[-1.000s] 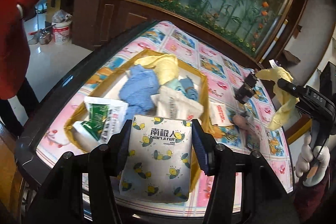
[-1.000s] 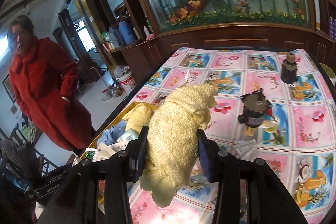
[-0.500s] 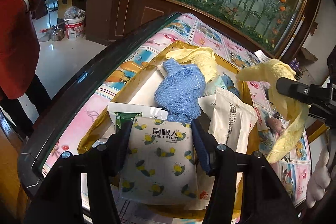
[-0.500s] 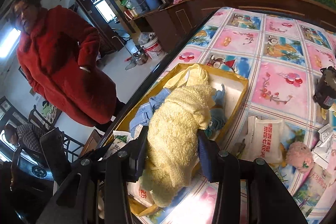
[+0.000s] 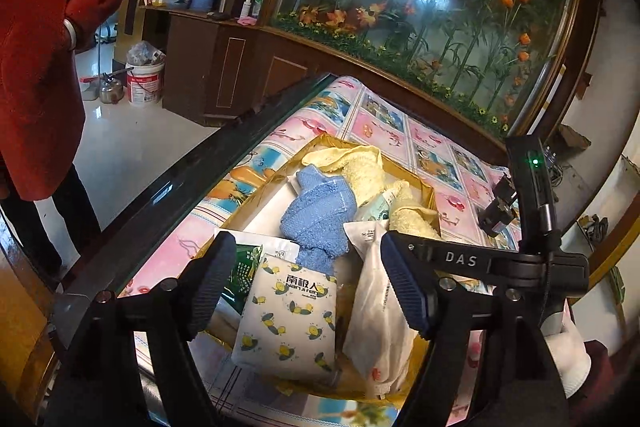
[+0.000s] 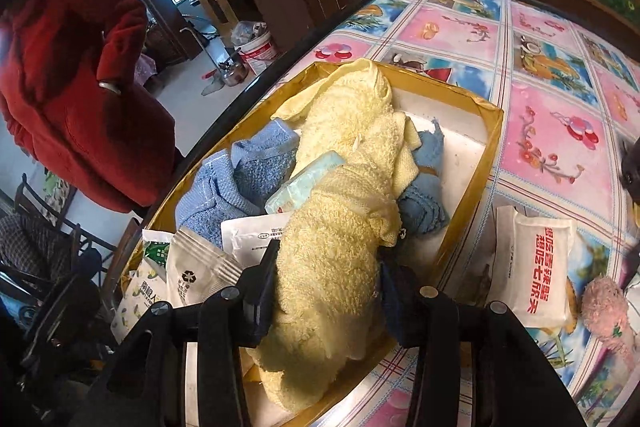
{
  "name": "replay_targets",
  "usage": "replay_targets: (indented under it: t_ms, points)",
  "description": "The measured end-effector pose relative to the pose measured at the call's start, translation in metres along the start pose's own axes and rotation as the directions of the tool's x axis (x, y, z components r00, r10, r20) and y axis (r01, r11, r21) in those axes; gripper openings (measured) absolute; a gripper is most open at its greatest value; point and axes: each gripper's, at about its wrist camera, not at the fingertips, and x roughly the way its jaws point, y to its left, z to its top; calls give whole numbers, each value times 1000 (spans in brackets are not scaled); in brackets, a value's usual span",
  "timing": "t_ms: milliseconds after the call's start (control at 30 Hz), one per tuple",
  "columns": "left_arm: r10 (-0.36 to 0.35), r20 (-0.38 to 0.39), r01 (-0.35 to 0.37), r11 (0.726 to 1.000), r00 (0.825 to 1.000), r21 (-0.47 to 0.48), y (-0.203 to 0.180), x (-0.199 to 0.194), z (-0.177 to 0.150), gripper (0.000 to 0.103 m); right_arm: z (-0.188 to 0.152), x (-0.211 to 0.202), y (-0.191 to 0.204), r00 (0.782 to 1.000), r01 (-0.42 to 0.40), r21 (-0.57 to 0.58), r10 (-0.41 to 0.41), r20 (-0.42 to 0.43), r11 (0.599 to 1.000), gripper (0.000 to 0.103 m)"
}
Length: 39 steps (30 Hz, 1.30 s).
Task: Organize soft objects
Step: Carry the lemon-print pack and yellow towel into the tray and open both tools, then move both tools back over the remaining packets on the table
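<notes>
— What are the two grippers doing?

— The left gripper [image 5: 308, 287] hangs over the near end of the box [image 6: 490, 143], its jaws spread wide and holding nothing. Between and below them lies a white packet printed with yellow bees [image 5: 288, 323], free of both pads. The right gripper [image 6: 326, 291] has its jaws pressed onto a yellow towel [image 6: 332, 259], which bulges out between them and drapes forward into the box.

— Where do the soft things lie?

— In the gold-edged box with the white floor, at the edge of the table [image 6: 560, 147]. A blue towel [image 6: 236, 183] is bunched on the left side, a second blue cloth [image 6: 426, 205] peeks out from under the yellow towel on the right, and a small pale blue pack [image 6: 304, 181] rests against the yellow pile. A white pouch [image 5: 380, 319] stands tilted beside the bee packet, and a green-and-white packet [image 5: 244, 267] shows just behind the left pad.

— And outside the box?

— On the pink and blue cartoon tablecloth, just right of the box, lies a white packet with red lettering [image 6: 534, 267]; beside it, a pink plush toy [image 6: 604, 307]. A person in a red coat [image 6: 80, 99] stands on the floor past the table's dark rim, near a white bucket [image 5: 145, 83].
</notes>
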Motion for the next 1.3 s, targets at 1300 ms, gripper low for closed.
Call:
replay_targets:
  t_ms: [1300]
  points:
    - [344,164,-380,862,925,336,-120,-24,-36,87,-111,-156,-84,928,65,56,-81,363,996,90]
